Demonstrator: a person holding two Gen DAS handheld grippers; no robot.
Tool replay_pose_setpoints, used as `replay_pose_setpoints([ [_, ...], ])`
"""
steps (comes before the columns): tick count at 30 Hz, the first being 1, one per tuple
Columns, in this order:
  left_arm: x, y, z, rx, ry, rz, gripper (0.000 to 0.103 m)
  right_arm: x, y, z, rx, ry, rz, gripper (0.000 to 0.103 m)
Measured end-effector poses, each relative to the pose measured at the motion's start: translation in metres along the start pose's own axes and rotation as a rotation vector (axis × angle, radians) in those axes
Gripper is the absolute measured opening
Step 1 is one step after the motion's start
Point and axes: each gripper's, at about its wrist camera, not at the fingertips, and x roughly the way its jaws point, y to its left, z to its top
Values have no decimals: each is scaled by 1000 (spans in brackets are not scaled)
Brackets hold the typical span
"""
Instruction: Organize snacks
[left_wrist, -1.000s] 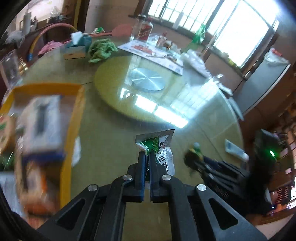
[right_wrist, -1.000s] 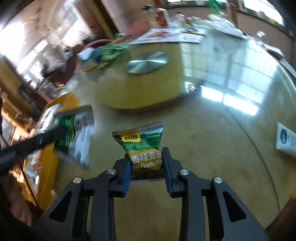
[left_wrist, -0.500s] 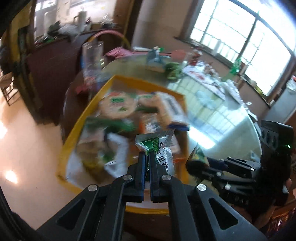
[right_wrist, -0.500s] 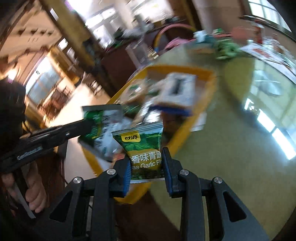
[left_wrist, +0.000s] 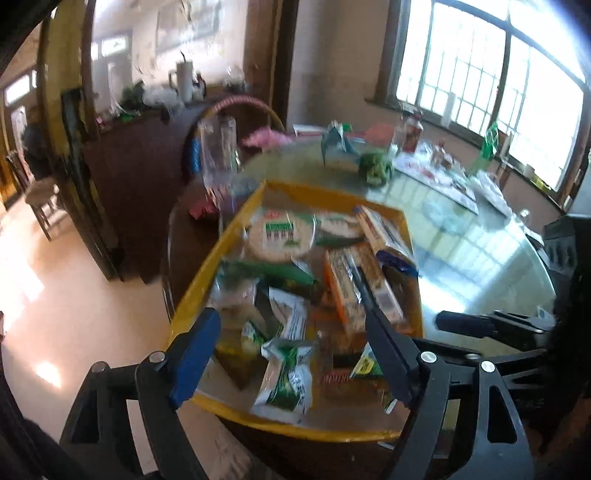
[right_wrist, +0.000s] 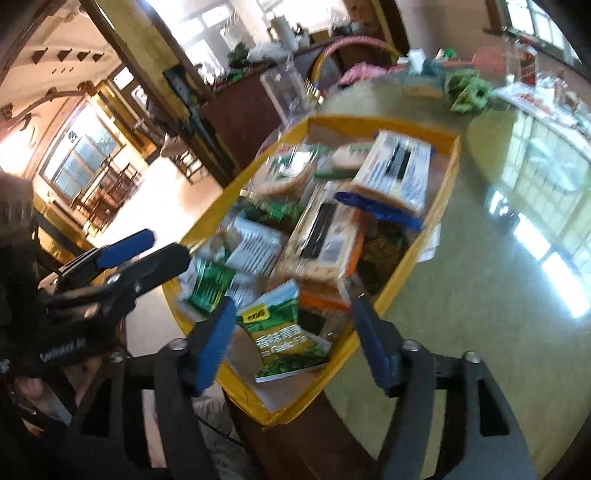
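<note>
A yellow-rimmed tray (left_wrist: 229, 236) (right_wrist: 448, 173) full of snack packets and boxes sits at the round table's edge. My left gripper (left_wrist: 288, 332) is open above the tray's near end; a green-and-silver packet (left_wrist: 286, 376) lies loose below it in the tray. My right gripper (right_wrist: 295, 332) is open too; the green garlic-pea packet (right_wrist: 284, 339) lies loose between its fingers at the tray's near corner. The left gripper shows at left in the right wrist view (right_wrist: 147, 247). The right gripper's finger (left_wrist: 465, 325) shows at right in the left wrist view.
The glass-topped round table (right_wrist: 480, 280) holds a lazy Susan (left_wrist: 443, 214), a tissue box (right_wrist: 423, 79), a green cloth (right_wrist: 467, 92) and papers at the far side. A clear glass pitcher (left_wrist: 218, 147) stands beyond the tray. The floor drops off left of the tray.
Both grippers opened and let go of their packets, which now lie in the tray. Both views swung from the table onto the tray over the last second.
</note>
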Motion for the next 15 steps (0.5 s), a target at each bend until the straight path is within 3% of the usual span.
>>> replay_pose_setpoints([
  [9,-7,-8,-5,21,-30,128,81,-22,15,-11,-42,-81,-84,75],
  [15,-15,-3,-7,29,-43,219,81,-29,26,-18,-15,-145,-127,88],
])
